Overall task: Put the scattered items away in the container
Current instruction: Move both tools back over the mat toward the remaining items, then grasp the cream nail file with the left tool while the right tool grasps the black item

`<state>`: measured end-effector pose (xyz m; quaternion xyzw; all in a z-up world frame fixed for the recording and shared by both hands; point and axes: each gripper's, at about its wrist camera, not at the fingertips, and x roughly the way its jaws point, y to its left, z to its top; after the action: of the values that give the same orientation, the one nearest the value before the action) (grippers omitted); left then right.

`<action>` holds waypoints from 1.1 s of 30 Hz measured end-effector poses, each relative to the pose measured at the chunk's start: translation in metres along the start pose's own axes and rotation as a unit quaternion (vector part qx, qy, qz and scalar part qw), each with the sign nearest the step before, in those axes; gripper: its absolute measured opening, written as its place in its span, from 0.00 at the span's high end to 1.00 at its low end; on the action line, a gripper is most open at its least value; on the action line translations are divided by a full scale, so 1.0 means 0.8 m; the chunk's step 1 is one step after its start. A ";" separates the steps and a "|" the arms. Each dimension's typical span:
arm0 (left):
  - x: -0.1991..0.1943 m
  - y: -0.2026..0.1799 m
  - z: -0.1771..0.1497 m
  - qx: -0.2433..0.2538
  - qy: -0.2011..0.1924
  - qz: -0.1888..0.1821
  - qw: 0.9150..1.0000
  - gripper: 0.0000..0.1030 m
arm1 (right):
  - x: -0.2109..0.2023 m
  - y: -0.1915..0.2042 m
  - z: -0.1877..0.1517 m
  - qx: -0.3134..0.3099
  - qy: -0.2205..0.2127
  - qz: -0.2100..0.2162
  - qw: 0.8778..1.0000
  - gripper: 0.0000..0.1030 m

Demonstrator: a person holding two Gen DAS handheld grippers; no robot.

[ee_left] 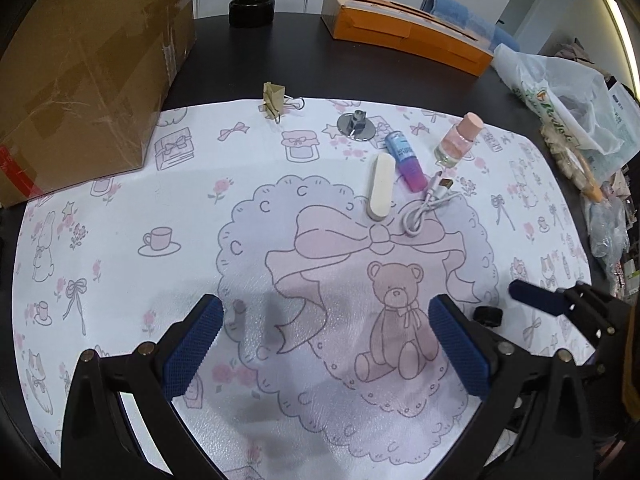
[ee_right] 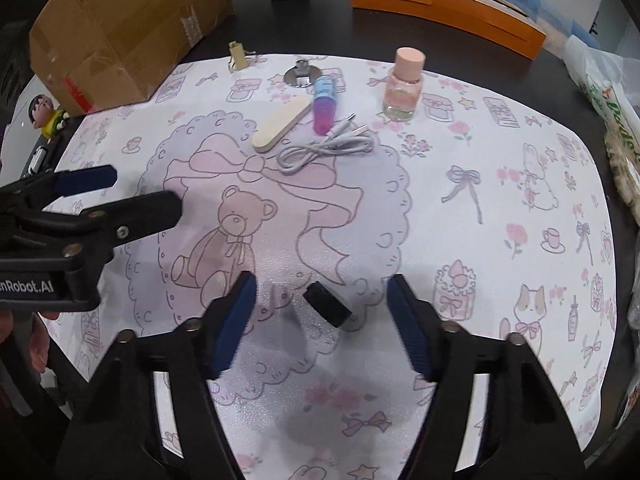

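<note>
"nRobot.AI" on the left gripper (ee_right: 116, 194); partial green lettering on plastic bag (ee_left: 560, 112).

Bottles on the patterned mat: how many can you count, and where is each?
2. The pink-capped bottle stands upright at the far right of the cluster; the blue-and-purple bottle lies between it and the nail file. None seem hidden.

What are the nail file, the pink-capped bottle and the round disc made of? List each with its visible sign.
Nail file: looks like matte foam or emery board; cream, dull, with a layered edge.
Pink-capped bottle: clear glass or hard plastic, see-through and glossy; the cap is matte.
Round disc: probably polished metal; silvery, mirror-like.
</note>
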<state>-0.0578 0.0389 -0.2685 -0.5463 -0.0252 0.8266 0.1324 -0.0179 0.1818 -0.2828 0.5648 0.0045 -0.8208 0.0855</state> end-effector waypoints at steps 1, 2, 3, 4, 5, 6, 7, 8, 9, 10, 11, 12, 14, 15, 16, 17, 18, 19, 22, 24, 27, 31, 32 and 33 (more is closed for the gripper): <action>0.002 -0.002 0.002 0.001 0.001 -0.001 1.000 0.01 | 0.001 0.001 0.000 -0.004 0.002 -0.005 1.000 0.44; 0.004 -0.005 0.004 0.004 0.002 -0.001 1.000 0.01 | 0.003 0.002 -0.001 -0.008 0.004 -0.010 1.000 0.47; 0.006 -0.007 0.006 0.006 0.002 -0.002 1.000 0.01 | 0.004 0.003 -0.002 -0.011 0.006 -0.013 1.000 0.54; 0.008 -0.010 0.008 0.008 0.002 -0.002 1.000 0.01 | 0.006 0.002 -0.003 -0.011 0.010 -0.015 1.000 0.62; 0.010 -0.013 0.011 0.010 0.002 -0.003 1.000 0.01 | 0.008 0.001 -0.003 -0.011 0.014 -0.016 1.000 0.67; 0.013 -0.016 0.014 0.013 0.002 -0.003 1.000 0.01 | 0.009 -0.002 -0.004 -0.008 0.017 -0.016 1.000 0.77; 0.016 -0.020 0.017 0.015 0.002 -0.004 1.000 0.01 | 0.010 -0.006 -0.004 -0.001 0.018 -0.012 1.000 0.88; 0.019 -0.023 0.020 0.018 0.002 -0.004 1.000 0.01 | 0.010 -0.011 -0.004 0.006 0.019 -0.008 1.000 0.89; 0.023 -0.027 0.023 0.021 0.002 -0.006 1.000 0.01 | 0.011 -0.015 -0.004 0.013 0.020 -0.004 1.000 0.89; 0.026 -0.031 0.025 0.023 0.003 -0.007 1.000 0.01 | 0.010 -0.018 -0.002 0.017 0.020 -0.001 1.000 0.89; 0.029 -0.034 0.028 0.025 0.004 -0.009 1.000 0.01 | 0.009 -0.021 -0.001 0.020 0.020 0.001 1.000 0.89; 0.033 -0.038 0.031 0.027 0.005 -0.010 1.000 0.01 | 0.007 -0.023 0.001 0.023 0.017 0.002 1.000 0.89; 0.039 -0.044 0.038 0.030 0.005 -0.012 0.999 0.01 | 0.003 -0.027 0.004 0.027 0.011 0.001 1.000 0.89; 0.042 -0.046 0.041 0.031 0.004 -0.011 0.999 0.01 | 0.001 -0.030 0.006 0.029 0.009 0.002 1.000 0.89; 0.045 -0.048 0.046 0.031 0.002 -0.011 0.999 0.01 | 0.000 -0.032 0.008 0.032 0.008 0.003 0.999 0.89; 0.048 -0.049 0.050 0.032 0.001 -0.007 0.999 0.01 | 0.000 -0.035 0.009 0.035 0.007 0.004 0.999 0.89; 0.051 -0.051 0.054 0.033 0.000 0.002 0.999 0.01 | 0.000 -0.037 0.011 0.037 0.006 0.004 0.999 0.89; 0.053 -0.052 0.058 0.034 -0.002 0.010 0.999 0.01 | 0.000 -0.039 0.012 0.040 0.006 0.005 0.999 0.89; 0.054 -0.048 0.070 0.028 -0.013 0.019 0.999 0.01 | 0.002 -0.043 0.017 0.046 0.008 0.007 0.999 0.89; 0.057 -0.046 0.077 0.025 -0.011 0.021 0.999 0.03 | 0.002 -0.044 0.021 0.047 0.007 0.008 0.999 0.89; 0.070 -0.047 0.084 0.030 0.005 0.033 0.999 0.25 | 0.004 -0.044 0.028 0.049 0.007 0.011 0.999 0.89; 0.084 -0.062 0.082 0.062 0.015 0.059 0.996 0.45 | 0.005 -0.046 0.037 0.057 0.004 0.018 0.998 0.89; 0.085 -0.067 0.081 0.070 0.016 0.063 0.995 0.45 | 0.005 -0.047 0.038 0.057 0.003 0.019 0.998 0.89; 0.086 -0.071 0.080 0.078 0.016 0.066 0.995 0.45 | 0.005 -0.046 0.040 0.057 0.003 0.019 0.998 0.89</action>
<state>-0.1305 0.1171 -0.2943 -0.5479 0.0776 0.8242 0.1202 -0.0541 0.2145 -0.2783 0.5708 -0.0526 -0.8165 0.0689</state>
